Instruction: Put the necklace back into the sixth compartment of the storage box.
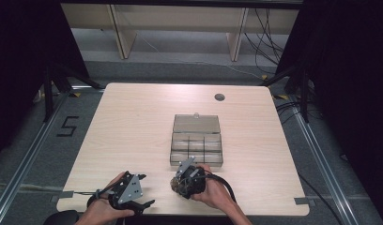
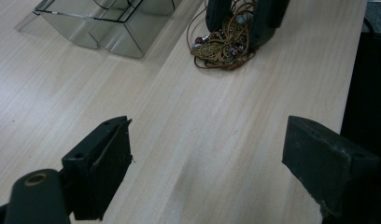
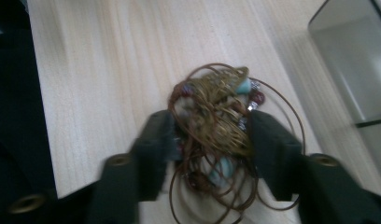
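- Your right gripper [image 3: 212, 135] is clamped on a tangle of necklace [image 3: 216, 116]: brown cord, brass filigree, turquoise and red beads.
- The necklace sits at the table's [image 1: 133, 122] near edge, just in front of the clear box [image 1: 196, 143].
- The box lies open, its lid flat behind it.
- Your left gripper [image 1: 141, 190] rests near the left, jaws spread wide, holding nothing.
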The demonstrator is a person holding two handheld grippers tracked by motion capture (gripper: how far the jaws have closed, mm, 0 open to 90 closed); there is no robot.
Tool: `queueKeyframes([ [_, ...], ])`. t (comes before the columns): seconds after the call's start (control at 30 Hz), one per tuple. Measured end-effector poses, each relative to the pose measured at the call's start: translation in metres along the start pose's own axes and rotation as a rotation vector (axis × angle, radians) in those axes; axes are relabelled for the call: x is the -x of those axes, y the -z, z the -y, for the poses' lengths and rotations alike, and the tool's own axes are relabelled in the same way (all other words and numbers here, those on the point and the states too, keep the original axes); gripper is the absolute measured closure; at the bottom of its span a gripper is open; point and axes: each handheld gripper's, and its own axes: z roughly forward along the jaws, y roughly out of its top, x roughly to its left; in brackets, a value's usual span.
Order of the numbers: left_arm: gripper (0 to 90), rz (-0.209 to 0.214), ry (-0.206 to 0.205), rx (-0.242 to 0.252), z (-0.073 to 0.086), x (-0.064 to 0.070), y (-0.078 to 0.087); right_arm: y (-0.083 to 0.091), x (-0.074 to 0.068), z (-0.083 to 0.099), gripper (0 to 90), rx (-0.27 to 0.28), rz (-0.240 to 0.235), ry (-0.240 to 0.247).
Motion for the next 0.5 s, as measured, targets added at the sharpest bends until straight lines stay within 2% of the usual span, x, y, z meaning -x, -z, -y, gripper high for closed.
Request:
queueKeyframes([
  [0.03,15.0,0.001,0.0,-0.001,0.0,0.0,0.0,0.0,0.003,0.0,63.4,0.007,-0.001,0.038],
  [0.13,15.0,0.001,-0.001,0.0,0.0,0.0,0.0,0.001,0.003,-0.001,69.4,0.004,0.003,0.043],
  [0.17,15.0,0.001,0.0,0.0,0.0,0.0,0.0,0.001,0.003,-0.001,70.2,-0.001,0.006,0.023],
  [0.4,15.0,0.001,-0.001,0.0,0.0,0.0,0.0,0.006,0.002,-0.004,71.6,-0.017,0.018,0.032],
  [0.43,15.0,0.002,0.0,0.001,0.0,0.0,0.0,0.009,0.002,-0.004,75.3,-0.013,0.015,0.032],
  [0.47,15.0,0.002,0.0,0.001,0.0,0.0,0.0,0.012,0.003,-0.005,88.2,0.007,0.009,0.045],
  [0.5,15.0,0.002,0.002,0.001,0.0,0.0,0.0,0.017,0.002,-0.005,89.7,0.015,0.008,-0.001],
])
